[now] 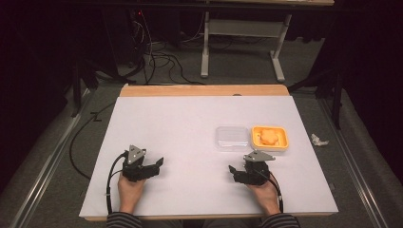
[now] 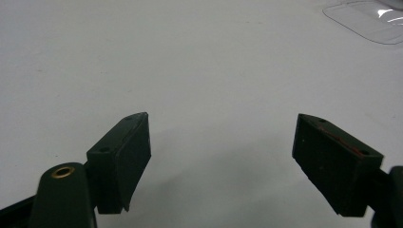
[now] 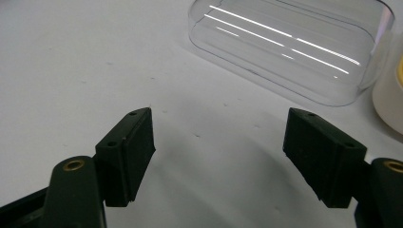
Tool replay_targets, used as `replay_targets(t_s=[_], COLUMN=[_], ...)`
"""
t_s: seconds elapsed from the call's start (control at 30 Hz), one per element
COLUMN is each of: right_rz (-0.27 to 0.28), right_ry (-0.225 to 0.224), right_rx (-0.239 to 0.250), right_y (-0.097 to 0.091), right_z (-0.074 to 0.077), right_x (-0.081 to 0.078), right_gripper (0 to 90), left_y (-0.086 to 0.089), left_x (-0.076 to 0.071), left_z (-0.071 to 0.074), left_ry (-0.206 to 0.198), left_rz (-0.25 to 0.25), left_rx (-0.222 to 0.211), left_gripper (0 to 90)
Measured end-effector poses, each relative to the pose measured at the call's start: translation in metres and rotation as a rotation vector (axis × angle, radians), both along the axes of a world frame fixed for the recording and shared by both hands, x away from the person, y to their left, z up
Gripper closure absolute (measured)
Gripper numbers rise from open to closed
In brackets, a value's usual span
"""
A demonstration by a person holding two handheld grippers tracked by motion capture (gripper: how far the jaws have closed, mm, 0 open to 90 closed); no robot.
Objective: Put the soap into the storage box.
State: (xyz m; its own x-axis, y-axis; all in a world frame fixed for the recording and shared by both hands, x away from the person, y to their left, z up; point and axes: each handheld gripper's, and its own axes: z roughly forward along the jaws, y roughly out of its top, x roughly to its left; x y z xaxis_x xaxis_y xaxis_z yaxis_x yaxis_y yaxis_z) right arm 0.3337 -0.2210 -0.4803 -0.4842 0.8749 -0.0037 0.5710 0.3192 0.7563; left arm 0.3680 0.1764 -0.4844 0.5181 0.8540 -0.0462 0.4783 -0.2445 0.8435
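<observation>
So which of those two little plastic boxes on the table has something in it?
The orange box, the one farther right: an orange lump sits inside it. The clear box beside it, nearer the table's middle, looks empty.

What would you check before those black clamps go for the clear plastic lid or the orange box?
1. Right gripper jaws apart, nothing between them: ok.
2. Left gripper jaws apart, nothing between them: ok.
3. Clear rectangular plastic lid lies flat on the white table, ahead of the right gripper: ok.
4. Orange rectangular plastic box sits uncovered, orange food inside: ok.
5. Lid and box side by side; touching or apart: cannot tell.
6. Right jaws wide enough to take the lid: cannot tell.
</observation>
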Motion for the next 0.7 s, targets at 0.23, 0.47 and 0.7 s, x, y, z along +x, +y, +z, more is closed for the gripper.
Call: replay_targets(t_s=[0.23,0.47,0.7], right_rz=[0.012,0.004,-0.02], right_ry=[-0.01,-0.002,0.005], right_rx=[-0.016,-0.046,-0.06], right_y=[0.0013,0.0047,0.0056], right_z=[-0.0006,-0.0021,-0.0028], right_x=[-0.0001,0.0004,0.0009], right_gripper=[26.0,26.2,26.3], left_y=[0.0001,0.0002,-0.0002], left_x=[0.0,-0.0002,-0.0006], left_z=[0.0,0.0001,0.0], left_ry=[0.001,0.0,-0.003], left_rz=[0.0,-0.001,0.0], left_rx=[0.0,-0.003,-0.001], left_gripper=[20.8,20.5,20.2])
